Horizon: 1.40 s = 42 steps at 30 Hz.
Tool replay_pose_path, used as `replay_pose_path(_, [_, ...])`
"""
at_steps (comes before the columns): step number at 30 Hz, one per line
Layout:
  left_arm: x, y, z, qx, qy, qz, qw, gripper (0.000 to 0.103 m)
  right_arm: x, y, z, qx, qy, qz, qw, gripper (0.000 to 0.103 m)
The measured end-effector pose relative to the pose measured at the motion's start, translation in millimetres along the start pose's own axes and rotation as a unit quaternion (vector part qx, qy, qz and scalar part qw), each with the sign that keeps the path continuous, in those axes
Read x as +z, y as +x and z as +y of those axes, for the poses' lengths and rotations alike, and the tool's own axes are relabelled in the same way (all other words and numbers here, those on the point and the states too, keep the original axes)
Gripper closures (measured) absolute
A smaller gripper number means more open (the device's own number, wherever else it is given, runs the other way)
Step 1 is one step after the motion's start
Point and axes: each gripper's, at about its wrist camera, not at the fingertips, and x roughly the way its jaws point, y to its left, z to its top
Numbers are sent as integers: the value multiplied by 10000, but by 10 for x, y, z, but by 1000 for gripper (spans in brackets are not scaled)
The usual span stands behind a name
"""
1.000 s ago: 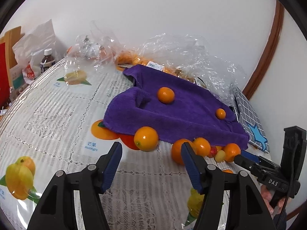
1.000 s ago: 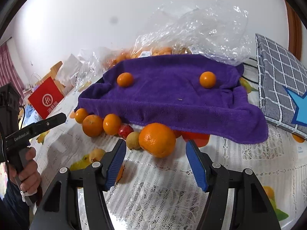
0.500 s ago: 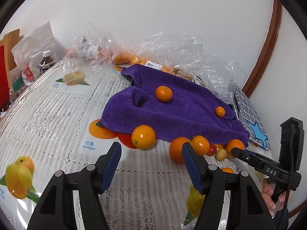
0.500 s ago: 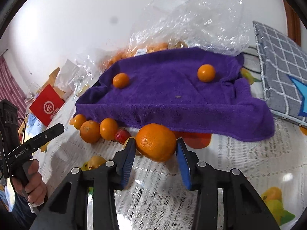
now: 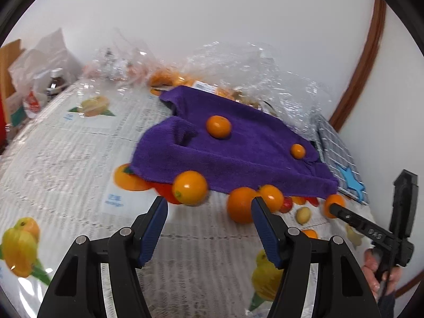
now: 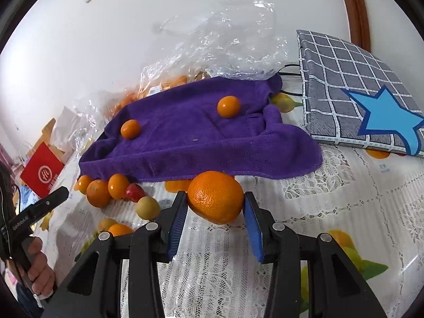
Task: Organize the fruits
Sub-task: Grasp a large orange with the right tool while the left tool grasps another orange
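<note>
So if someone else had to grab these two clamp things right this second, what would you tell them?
Right gripper: shut on the big orange, at the front edge of the purple towel; whether the orange is off the table cannot be told.
Left gripper: open, holding nothing, pointed at a loose orange by the towel's front edge.
Done: two small oranges lie on the towel.
Left: the big orange, then the fruit on the tablecloth in front of the towel: several oranges, a strawberry and a small yellow-green fruit.

Plush purple cloth (image 6: 201,143), crinkled glossy plastic (image 6: 225,39)
</note>
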Motion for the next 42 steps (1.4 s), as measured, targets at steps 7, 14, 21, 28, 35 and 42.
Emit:
replay_pose_path(7, [162,348,-15,620,174,413,9971,54,-16,14,69,3,-186,51,9998,60])
replay_pose_path(14, [194,496,-10,682,225,659,9952,70,-15,24,66,-9,-204,66,9998,60])
replay_pose_path(21, [214,526,-17,613,226,671,9956,70,-3,41,77,-51,-270,121,9995,60])
replay_pose_path(28, [202,493,43,455,72,633,9969,70,3,62,78,-78,-279,167,9994,60])
replay_pose_path(35, [180,329,44,435,48,280,9986,70,-2,27,77,-28,-300,75,9995,60])
replay_pose_path(42, [168,165,-1,445,125,-99,9989,70,-19,-20,112,-7,-365,-38,9993,60])
